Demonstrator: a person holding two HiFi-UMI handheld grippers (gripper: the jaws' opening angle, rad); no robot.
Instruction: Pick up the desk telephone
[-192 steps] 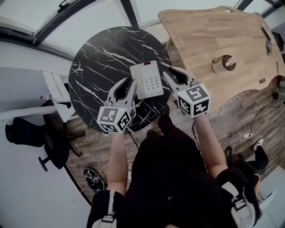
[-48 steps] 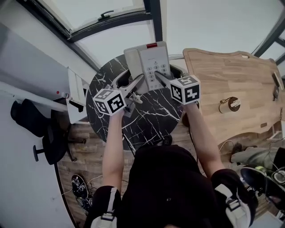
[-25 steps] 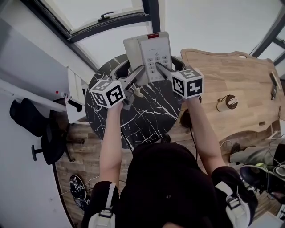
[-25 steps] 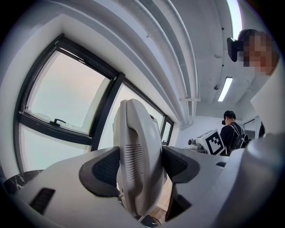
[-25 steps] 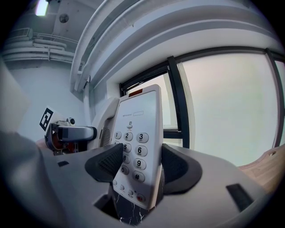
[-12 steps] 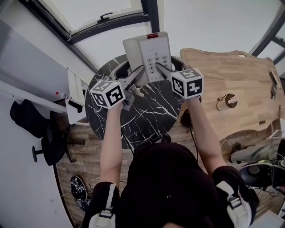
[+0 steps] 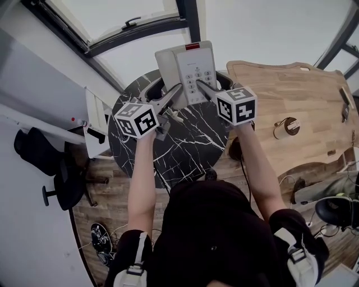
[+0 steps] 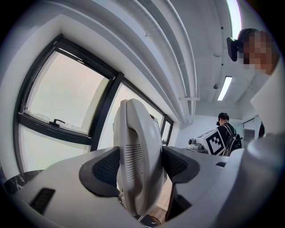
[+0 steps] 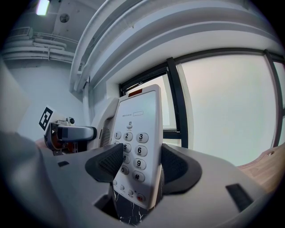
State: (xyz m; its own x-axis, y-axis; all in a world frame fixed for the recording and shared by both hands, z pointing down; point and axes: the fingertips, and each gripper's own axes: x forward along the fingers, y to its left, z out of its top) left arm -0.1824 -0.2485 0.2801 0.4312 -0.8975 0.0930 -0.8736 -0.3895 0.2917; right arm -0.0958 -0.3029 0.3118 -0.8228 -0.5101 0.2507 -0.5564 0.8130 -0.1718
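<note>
As the left hand-held gripper [image 8: 139, 165] and right hand-held gripper [image 9: 136, 165] clamp it, the desk telephone [image 7: 190, 64] points lengthwise away.

below: open air between desk telephone [image 7: 188, 70] and my round marble table [image 7: 185, 146] | ahead: window frame [image 7: 188, 17] close behind the phone | right: wooden desk [image 7: 291, 95] just beside the table | left: white rack [image 7: 95, 120] at the table edge, black chair [image 7: 53, 171] beyond
</note>
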